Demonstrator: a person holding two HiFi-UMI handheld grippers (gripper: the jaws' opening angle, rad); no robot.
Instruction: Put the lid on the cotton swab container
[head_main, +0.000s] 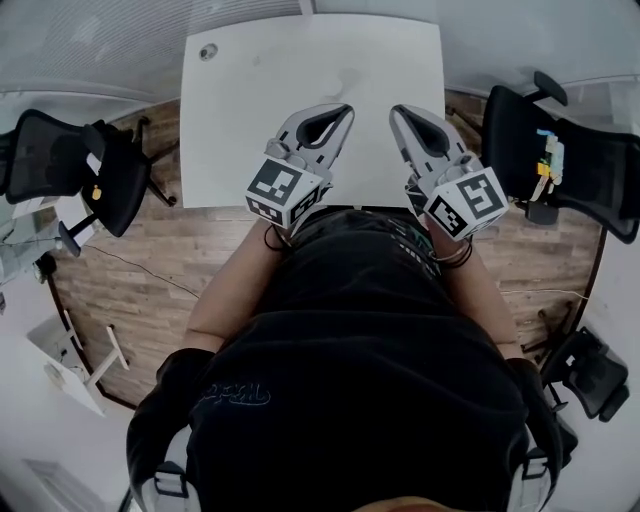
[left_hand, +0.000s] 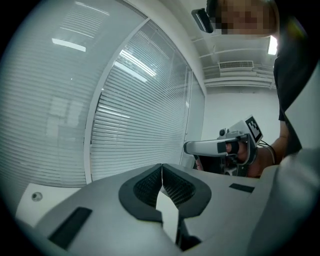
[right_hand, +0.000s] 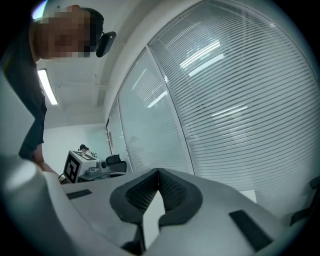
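No cotton swab container and no lid show in any view. In the head view both grippers hover over the near edge of a bare white table (head_main: 300, 80). My left gripper (head_main: 343, 110) is shut, its tips touching with nothing between them (left_hand: 161, 167). My right gripper (head_main: 398, 110) is also shut and holds nothing (right_hand: 158, 172). The two point away from the person, side by side with a small gap between them. Each gripper view catches the other gripper off to the side: the right gripper (left_hand: 220, 146) and the left gripper (right_hand: 82, 165).
A round cable hole (head_main: 208, 51) sits in the table's far left corner. Black office chairs stand at the left (head_main: 70, 170) and at the right (head_main: 560, 160) on a wooden floor. Glass walls with blinds (left_hand: 140, 115) lie beyond the table.
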